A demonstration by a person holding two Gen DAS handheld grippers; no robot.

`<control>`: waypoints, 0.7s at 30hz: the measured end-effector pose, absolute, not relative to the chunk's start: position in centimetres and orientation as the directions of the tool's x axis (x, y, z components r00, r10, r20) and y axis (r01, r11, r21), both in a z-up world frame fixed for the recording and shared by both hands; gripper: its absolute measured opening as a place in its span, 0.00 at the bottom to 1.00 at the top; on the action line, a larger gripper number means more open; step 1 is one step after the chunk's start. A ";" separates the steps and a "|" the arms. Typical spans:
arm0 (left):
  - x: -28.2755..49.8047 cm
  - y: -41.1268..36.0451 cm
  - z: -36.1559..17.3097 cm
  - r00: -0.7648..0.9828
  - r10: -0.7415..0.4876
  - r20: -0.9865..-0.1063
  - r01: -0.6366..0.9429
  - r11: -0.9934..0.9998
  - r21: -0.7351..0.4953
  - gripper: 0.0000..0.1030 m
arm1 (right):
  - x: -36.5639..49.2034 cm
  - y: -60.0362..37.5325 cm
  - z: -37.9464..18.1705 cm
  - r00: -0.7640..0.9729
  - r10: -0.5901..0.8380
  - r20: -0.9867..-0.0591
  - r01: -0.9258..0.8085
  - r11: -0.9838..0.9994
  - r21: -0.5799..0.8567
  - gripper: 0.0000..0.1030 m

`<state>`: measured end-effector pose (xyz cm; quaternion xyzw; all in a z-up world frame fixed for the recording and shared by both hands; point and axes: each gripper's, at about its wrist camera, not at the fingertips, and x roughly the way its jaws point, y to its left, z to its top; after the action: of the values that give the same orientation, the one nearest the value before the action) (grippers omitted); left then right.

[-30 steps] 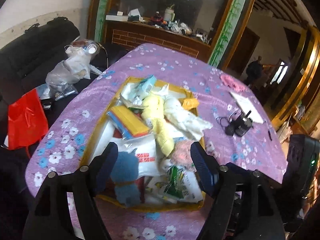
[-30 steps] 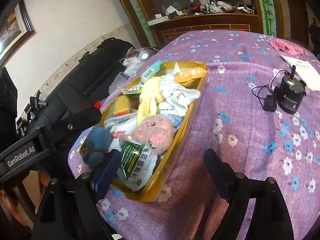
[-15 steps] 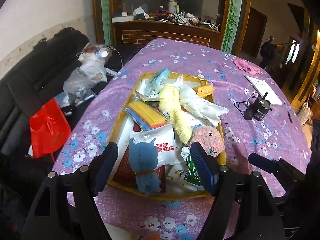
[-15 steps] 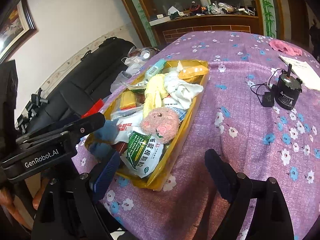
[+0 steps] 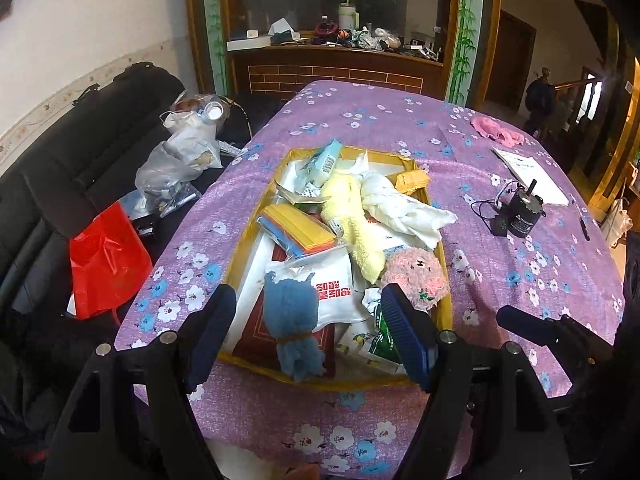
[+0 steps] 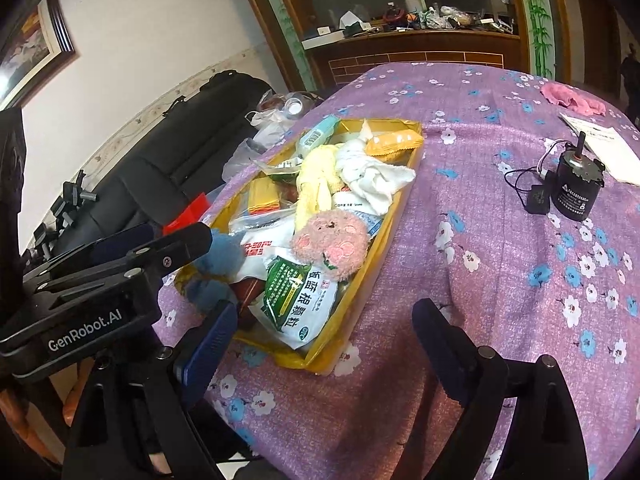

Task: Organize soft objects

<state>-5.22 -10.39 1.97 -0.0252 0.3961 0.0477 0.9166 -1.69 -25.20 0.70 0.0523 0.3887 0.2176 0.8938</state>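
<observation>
A yellow tray (image 5: 446, 312) (image 6: 404, 200) on the purple flowered table holds a blue plush (image 5: 294, 320) (image 6: 218, 264), a pink plush (image 5: 416, 276) (image 6: 332, 240), a yellow towel (image 5: 352, 220) (image 6: 312, 184), a white cloth (image 5: 404, 208) (image 6: 372, 176) and several packets. My left gripper (image 5: 308, 332) is open and empty above the tray's near end, around the blue plush in view. My right gripper (image 6: 320, 340) is open and empty at the tray's near right corner. The left gripper's body (image 6: 100, 280) shows in the right wrist view.
A black motor with a cable (image 5: 524, 212) (image 6: 576, 188), a paper (image 5: 532, 172) and a pink cloth (image 5: 496, 130) (image 6: 572, 98) lie on the table's right side. A black sofa (image 5: 80, 152) with a red bag (image 5: 104, 256) and plastic bags (image 5: 180, 152) stands left.
Both grippers have pulled back and risen a little, so the tray sits farther off. Both stay open and empty.
</observation>
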 end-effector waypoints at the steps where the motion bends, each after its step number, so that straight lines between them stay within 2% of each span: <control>1: -5.2 -10.4 2.0 0.682 0.066 -0.729 -0.108 0.994 -0.011 0.73 | -1.7 -25.2 0.7 0.604 0.428 -0.672 -0.347 0.901 0.261 0.88; 21: -5.5 -9.6 1.2 0.673 0.028 -0.739 -0.095 0.994 -0.049 0.73 | -2.7 -24.2 1.5 0.648 0.301 -0.700 -0.260 0.951 0.167 0.88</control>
<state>-5.51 -9.63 1.25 -0.0416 0.4031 0.0339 0.9136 -2.72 -24.19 1.50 0.0258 0.3901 0.1545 0.9074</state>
